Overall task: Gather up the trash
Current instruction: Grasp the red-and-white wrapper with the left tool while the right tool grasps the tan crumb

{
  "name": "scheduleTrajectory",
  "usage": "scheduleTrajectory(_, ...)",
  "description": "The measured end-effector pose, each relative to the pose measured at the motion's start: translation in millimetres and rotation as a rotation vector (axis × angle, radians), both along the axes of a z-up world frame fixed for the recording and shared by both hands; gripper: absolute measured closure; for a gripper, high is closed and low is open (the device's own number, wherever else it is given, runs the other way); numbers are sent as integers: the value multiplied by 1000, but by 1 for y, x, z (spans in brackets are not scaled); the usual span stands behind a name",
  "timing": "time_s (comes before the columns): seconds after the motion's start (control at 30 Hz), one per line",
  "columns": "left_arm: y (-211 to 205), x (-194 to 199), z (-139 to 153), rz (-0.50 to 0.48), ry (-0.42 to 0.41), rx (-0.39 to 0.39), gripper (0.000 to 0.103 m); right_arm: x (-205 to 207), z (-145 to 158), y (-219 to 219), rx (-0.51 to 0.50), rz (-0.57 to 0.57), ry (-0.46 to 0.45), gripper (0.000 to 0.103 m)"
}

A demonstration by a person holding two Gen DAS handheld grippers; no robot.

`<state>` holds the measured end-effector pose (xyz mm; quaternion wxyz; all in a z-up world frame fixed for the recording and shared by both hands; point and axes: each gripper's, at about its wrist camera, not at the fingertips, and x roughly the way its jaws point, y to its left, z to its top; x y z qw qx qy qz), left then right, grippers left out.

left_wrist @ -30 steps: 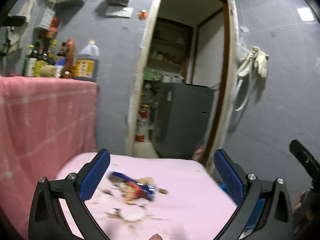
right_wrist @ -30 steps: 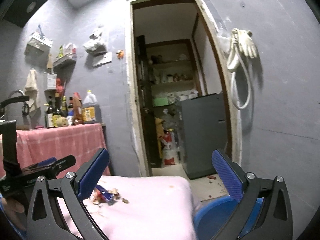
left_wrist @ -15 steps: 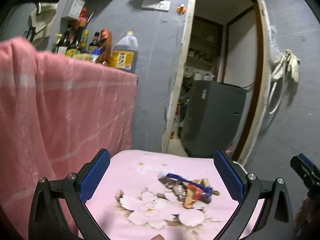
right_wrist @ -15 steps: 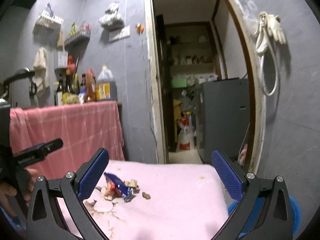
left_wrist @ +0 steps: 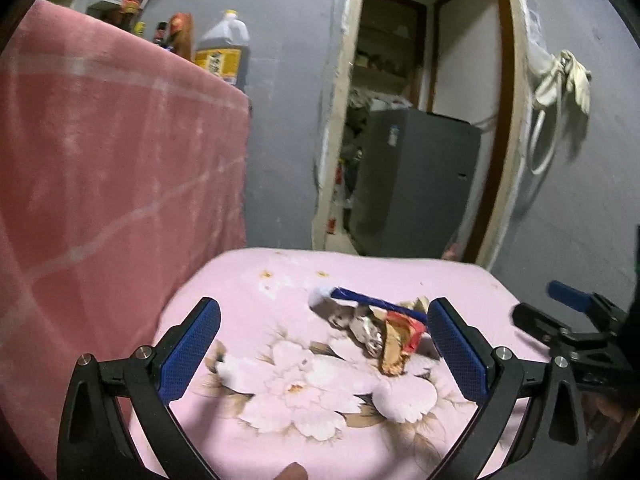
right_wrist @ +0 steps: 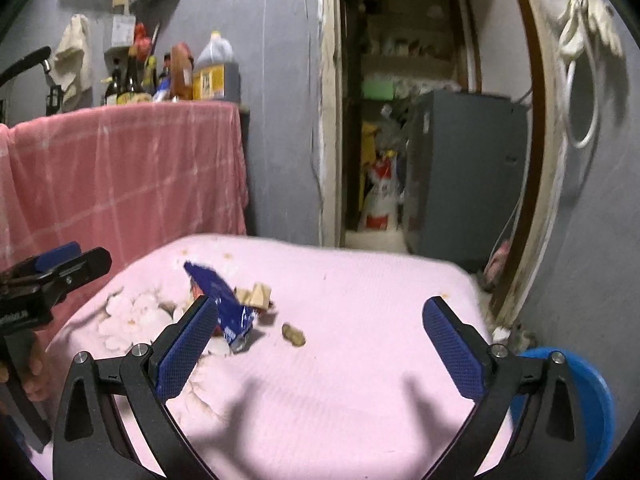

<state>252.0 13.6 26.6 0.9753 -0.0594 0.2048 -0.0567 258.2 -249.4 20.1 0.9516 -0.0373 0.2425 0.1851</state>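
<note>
So off to the left of both tools there was that pink plaid cloth (left_wrist: 112, 168) hanging down, with bottles (right_wrist: 168, 72) lined up on top of it, right next to the table edge. The left gripper (left_wrist: 324, 350) was spread wide with nothing in it, hovering over the pink flowered cover (left_wrist: 304, 396). The trash pile (left_wrist: 380, 328) sat ahead and to its right, close in against the right finger. The blue wrapper (left_wrist: 368, 299) in it ran long-ways left to right, white end on the left.

The right gripper (right_wrist: 320, 346) was wide open too and empty. From there the wrapper (right_wrist: 222, 300) sat just past its left finger, slanting from far-left down to near-right, with a tan scrap (right_wrist: 256, 294) touching it and a small crumb (right_wrist: 294, 335) a bit further right. Between its fingers it was just bare cover, lots of room. Blue bin (right_wrist: 580, 400) was low behind the right finger, past the table edge.
</note>
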Motion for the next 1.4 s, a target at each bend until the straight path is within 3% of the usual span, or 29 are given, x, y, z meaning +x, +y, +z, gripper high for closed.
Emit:
scheduleTrajectory(0.17, -12, 6, -6, -52, 34, 32, 4, 16, -14, 6, -25, 42, 99, 37)
scheduleTrajectory(0.27, -20, 13, -9, -84, 70, 54, 17, 24, -23, 10, -38, 73, 149, 38)
scheduleTrajectory(0.33, -23, 20, -14, -104, 104, 61, 33, 28, -28, 14, -63, 70, 168, 39)
scheduleTrajectory(0.53, -37, 38, -27, -187, 208, 84, 54, 42, -34, 19, -97, 100, 227, 53)
scheduleTrajectory(0.7, -46, 52, -34, -246, 268, 59, 58, 53, -36, 30, -131, 131, 259, 60)
scheduleTrajectory(0.8, -43, 64, -40, -253, 323, 18, 71, 54, -41, 32, -133, 154, 287, 69)
scheduleTrajectory(0.87, -41, 66, -42, -254, 343, 4, 74, 55, -44, 32, -129, 164, 309, 78)
scheduleTrajectory(1.0, -34, 69, -43, -253, 364, -32, 84, 52, -46, 32, -125, 169, 317, 85)
scheduleTrajectory(1.13, -26, 68, -42, -256, 372, -73, 86, 52, -46, 30, -104, 163, 320, 92)
scheduleTrajectory(1.4, -20, 44, -32, -233, 352, -81, 87, 43, -44, 31, -96, 165, 279, 94)
